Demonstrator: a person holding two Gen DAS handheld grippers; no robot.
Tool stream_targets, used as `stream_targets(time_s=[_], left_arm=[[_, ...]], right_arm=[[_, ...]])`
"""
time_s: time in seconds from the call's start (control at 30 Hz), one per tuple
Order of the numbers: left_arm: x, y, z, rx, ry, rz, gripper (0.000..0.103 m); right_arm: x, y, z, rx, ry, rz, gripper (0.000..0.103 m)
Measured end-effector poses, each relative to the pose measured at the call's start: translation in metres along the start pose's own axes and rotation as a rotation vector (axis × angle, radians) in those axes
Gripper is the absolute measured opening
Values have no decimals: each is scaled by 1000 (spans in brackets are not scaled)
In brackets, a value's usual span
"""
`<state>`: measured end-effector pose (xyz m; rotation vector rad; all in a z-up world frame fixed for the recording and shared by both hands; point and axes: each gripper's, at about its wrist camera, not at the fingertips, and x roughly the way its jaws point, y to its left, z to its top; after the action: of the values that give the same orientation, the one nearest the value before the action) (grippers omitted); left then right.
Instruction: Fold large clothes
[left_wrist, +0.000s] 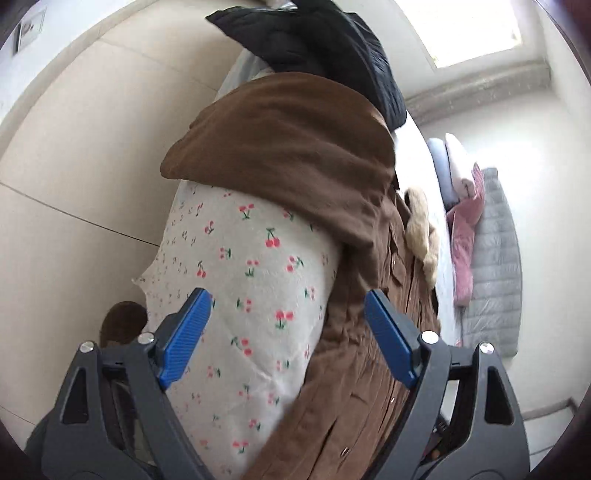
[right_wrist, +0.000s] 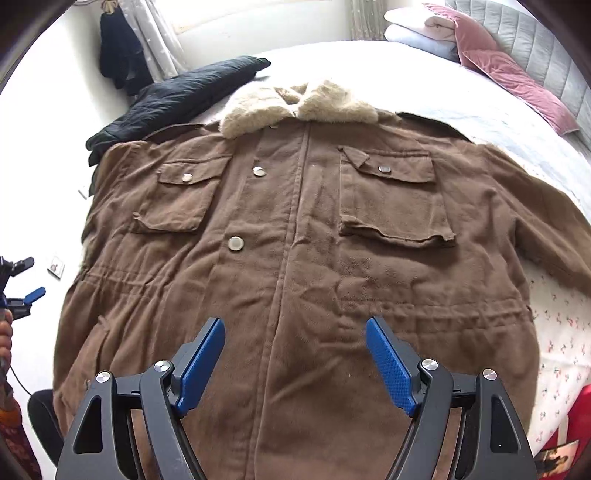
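Observation:
A large brown jacket (right_wrist: 295, 236) with a beige fur collar (right_wrist: 295, 103) lies spread face up on the bed, buttons and two chest pockets showing. My right gripper (right_wrist: 295, 343) is open and empty, hovering over the jacket's lower front. My left gripper (left_wrist: 286, 314) is open and empty beside the bed's left edge, over the cherry-print sheet (left_wrist: 240, 280); the jacket's left sleeve and side (left_wrist: 295, 147) hang over that edge. The left gripper also shows at the far left of the right wrist view (right_wrist: 22, 291).
A black padded garment (right_wrist: 177, 96) lies at the bed's far left, also seen in the left wrist view (left_wrist: 325, 55). Pink and white pillows (right_wrist: 480, 55) lie by the grey headboard (right_wrist: 554, 59). A red item (right_wrist: 569, 424) sits at the lower right. Beige floor tiles (left_wrist: 74, 184) lie left of the bed.

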<state>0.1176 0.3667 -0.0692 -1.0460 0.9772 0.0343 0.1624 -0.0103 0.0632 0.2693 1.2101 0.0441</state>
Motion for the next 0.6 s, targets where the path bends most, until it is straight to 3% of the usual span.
stream_targets(time_s=[0.2, 0.4, 0.6], left_arm=[[55, 56, 43, -325, -61, -142, 80], [100, 95, 62, -576, -106, -227, 77], [107, 106, 79, -634, -159, -276, 42]], right_arm=[[20, 5, 10, 17, 18, 0, 80], [29, 4, 14, 26, 18, -2, 80], [40, -1, 15, 49, 43, -19, 80]])
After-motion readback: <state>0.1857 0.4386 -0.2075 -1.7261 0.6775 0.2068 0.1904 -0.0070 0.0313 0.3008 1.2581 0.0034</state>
